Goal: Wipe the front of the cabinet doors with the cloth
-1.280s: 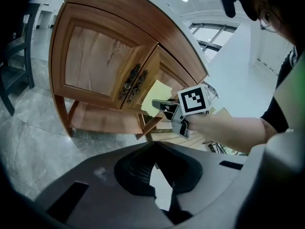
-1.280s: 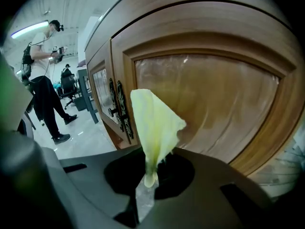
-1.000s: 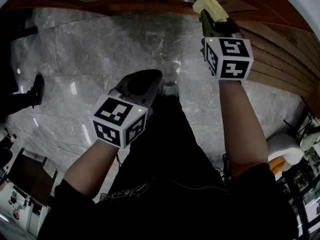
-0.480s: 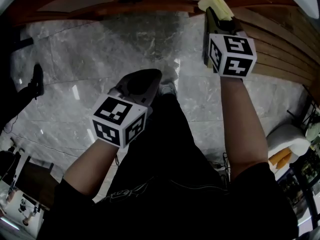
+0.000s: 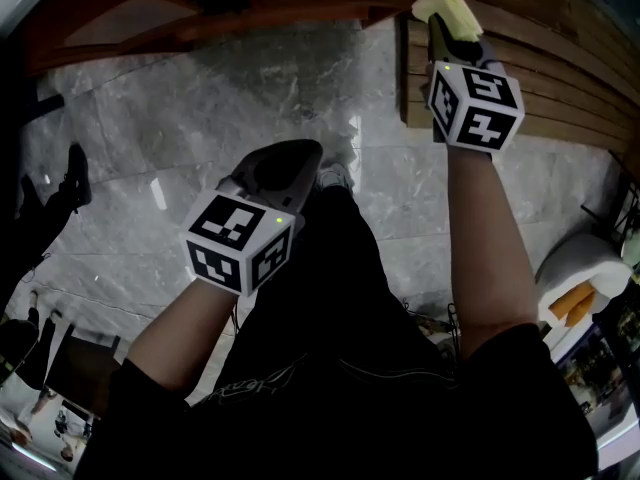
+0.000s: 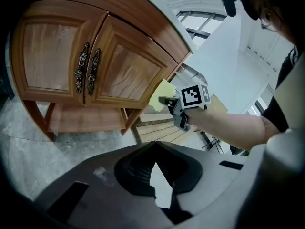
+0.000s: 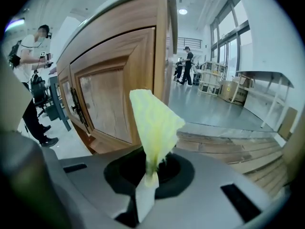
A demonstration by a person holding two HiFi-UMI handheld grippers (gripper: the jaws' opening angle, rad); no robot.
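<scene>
Right gripper [image 7: 151,171]: clamped on yellow cloth [image 7: 156,123], near door [image 7: 107,104]. Left gripper [image 6: 155,152]: jaws pressed together, nothing between them, held low, well apart from door.

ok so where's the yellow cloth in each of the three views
Head view: the cloth is at the top right, at the tip of the right gripper.
Left gripper view: near centre, by the cabinet's right corner.
Right gripper view: centre, pinched in the tongs.
Shared landmark: the wooden cabinet, next to the cloth in every view.
</scene>
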